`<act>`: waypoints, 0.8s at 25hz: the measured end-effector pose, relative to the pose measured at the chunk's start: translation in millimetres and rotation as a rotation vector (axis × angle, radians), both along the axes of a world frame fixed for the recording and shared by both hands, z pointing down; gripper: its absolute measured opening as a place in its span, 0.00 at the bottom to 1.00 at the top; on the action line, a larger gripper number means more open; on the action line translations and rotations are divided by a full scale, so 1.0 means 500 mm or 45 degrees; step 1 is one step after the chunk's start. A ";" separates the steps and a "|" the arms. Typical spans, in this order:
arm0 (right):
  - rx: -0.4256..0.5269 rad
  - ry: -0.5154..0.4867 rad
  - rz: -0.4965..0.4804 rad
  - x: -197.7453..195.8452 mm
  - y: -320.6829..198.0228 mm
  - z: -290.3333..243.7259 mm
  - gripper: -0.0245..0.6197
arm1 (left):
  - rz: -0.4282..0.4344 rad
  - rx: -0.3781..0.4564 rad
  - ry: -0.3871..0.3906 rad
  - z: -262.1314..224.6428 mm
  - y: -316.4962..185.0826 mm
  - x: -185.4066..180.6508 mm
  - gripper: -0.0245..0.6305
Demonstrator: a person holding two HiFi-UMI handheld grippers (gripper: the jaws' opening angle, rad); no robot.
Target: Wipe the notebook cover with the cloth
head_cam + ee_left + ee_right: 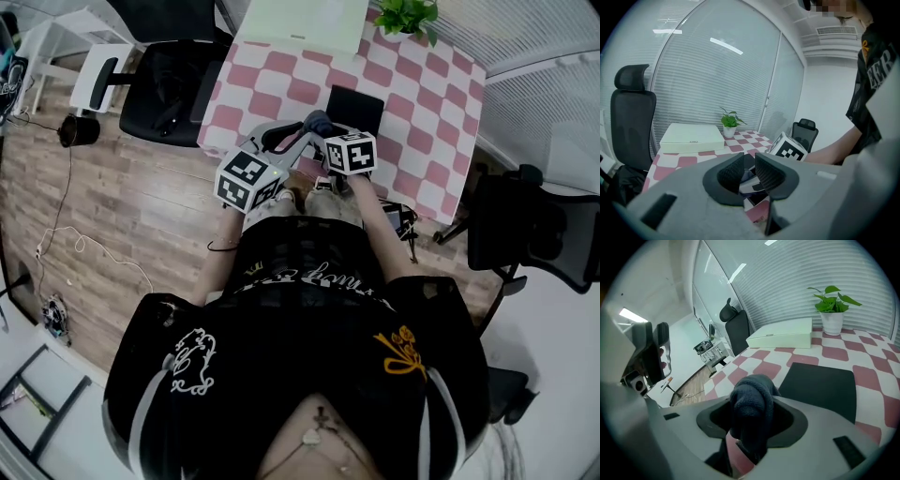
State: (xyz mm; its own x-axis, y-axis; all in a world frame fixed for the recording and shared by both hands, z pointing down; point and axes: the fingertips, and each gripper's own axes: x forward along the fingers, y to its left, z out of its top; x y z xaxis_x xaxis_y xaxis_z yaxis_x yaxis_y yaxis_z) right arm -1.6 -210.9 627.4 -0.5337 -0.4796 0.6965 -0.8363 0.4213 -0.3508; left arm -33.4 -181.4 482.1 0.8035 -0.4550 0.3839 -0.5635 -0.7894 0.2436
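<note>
Lying upper centre on the checked table (427,98), one black notebook (356,111) runs lengthwise up the frame. One dark cloth (752,401) is clamped in the right gripper (751,427); the left gripper (750,171) has jaws narrowly apart, empty.

Dark-blue cloth (752,404), black notebook (820,383), pink-checked tablecloth (876,376)

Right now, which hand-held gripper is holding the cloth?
The right hand-held gripper: dark cloth pinched in its jaws; the left hand-held gripper holds nothing.
</note>
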 end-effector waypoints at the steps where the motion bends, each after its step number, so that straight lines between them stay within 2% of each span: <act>1: -0.015 0.014 0.014 0.009 0.002 0.010 0.30 | -0.004 0.000 -0.001 0.000 0.001 -0.003 0.15; 8: -0.049 -0.018 0.136 0.084 0.023 0.029 0.30 | 0.003 -0.006 -0.006 0.002 0.007 -0.005 0.15; 20: -0.043 0.004 0.340 0.234 0.069 0.029 0.30 | 0.149 -0.014 -0.002 0.008 0.031 0.062 0.15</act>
